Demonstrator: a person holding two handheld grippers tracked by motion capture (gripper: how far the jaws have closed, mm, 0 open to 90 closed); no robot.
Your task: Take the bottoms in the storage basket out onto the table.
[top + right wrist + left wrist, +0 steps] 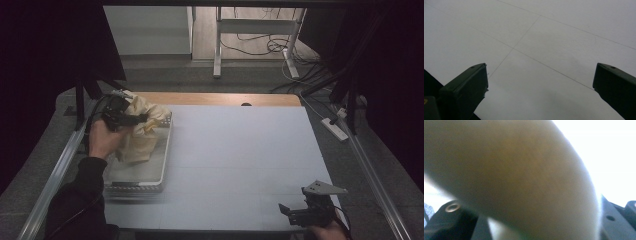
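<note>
A cream, soft, bundled cloth thing (141,134) hangs over the far end of a white wire tray (145,175) at the table's left. My left gripper (143,119) is shut on its upper part, held by a hand in a dark sleeve. In the left gripper view the same tan thing (519,177) is blurred and right against the camera, hiding the jaws. My right gripper (287,212) rests low at the table's near right corner. Its jaws stand wide apart, open, with bare white table between them (540,85).
The white table top (240,150) has a wooden strip along its far edge. Metal rails run down both sides. A power strip (335,129) lies off the right edge. A desk frame and cables (280,47) stand on the floor behind.
</note>
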